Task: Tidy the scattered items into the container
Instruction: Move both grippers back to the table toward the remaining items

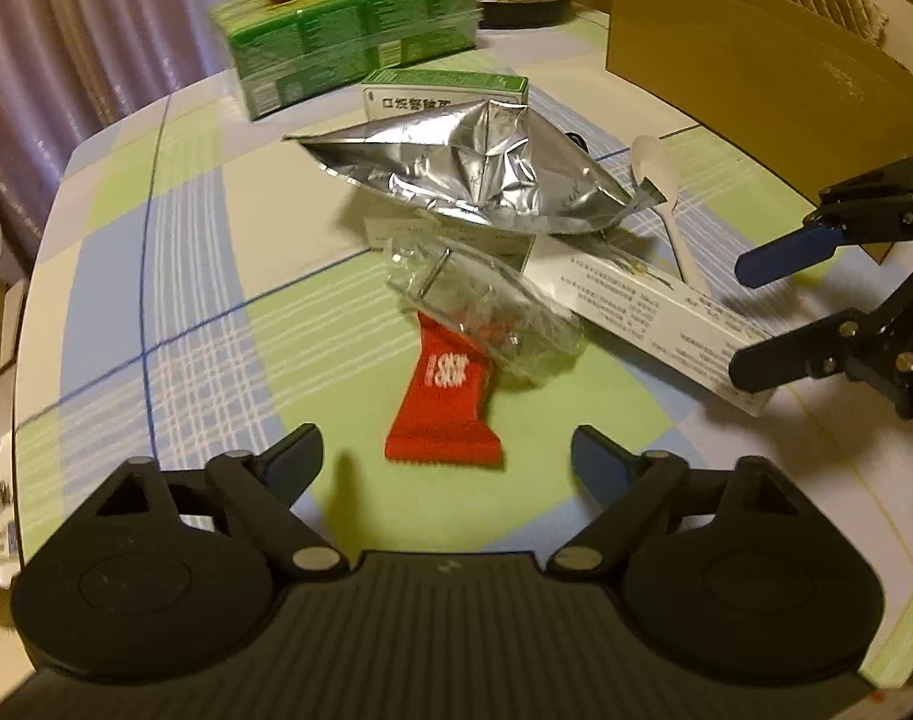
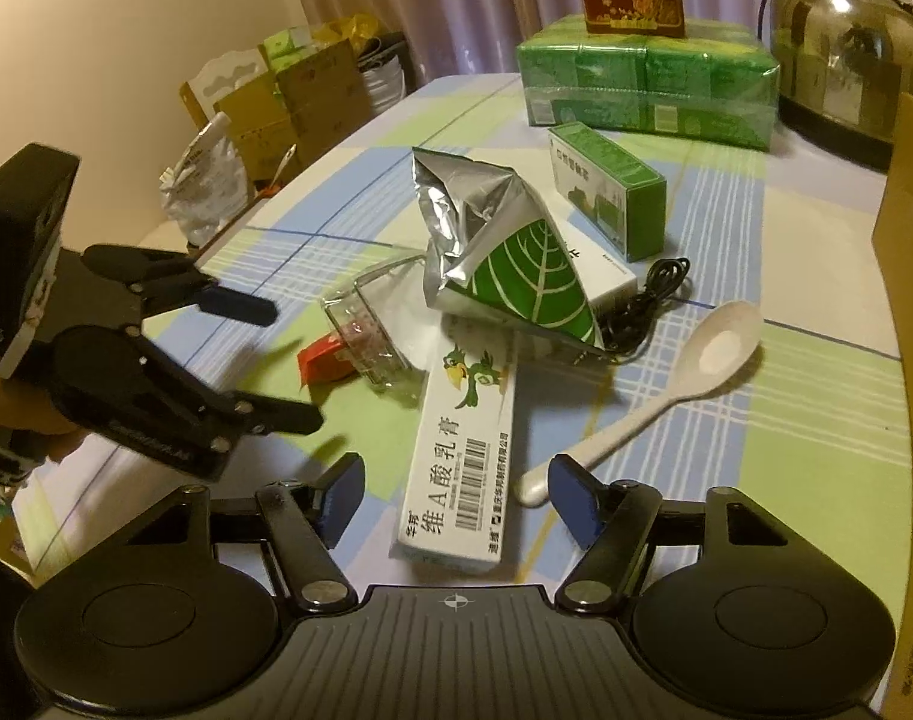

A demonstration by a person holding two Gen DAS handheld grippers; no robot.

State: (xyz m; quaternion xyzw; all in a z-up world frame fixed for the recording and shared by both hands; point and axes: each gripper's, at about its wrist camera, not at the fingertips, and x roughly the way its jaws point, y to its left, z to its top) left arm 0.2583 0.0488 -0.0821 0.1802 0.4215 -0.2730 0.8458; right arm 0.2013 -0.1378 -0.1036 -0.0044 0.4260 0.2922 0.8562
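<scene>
Both claws are released and empty: your left gripper (image 1: pixel 447 456) faces the red sachet (image 1: pixel 444 414) at lower centre, your right gripper (image 2: pixel 450 501) straddles the long white carton (image 2: pixel 462 468). Close squarely across each item's narrow width, then carry it to the cardboard box (image 1: pixel 744 60) at upper right.

Cardboard box (image 1: pixel 756 48) cropped at frame edge, flat white box (image 2: pixel 606 276) mostly under foil bag (image 2: pixel 486 228)

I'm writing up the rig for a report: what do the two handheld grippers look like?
Both match. The left gripper is matte black, with two round pivot housings, silver rivets on angled link arms, a ribbed centre plate and blue-padded fingers. The right gripper looks the same, with a small crosshair mark on its ribbed plate.
</scene>
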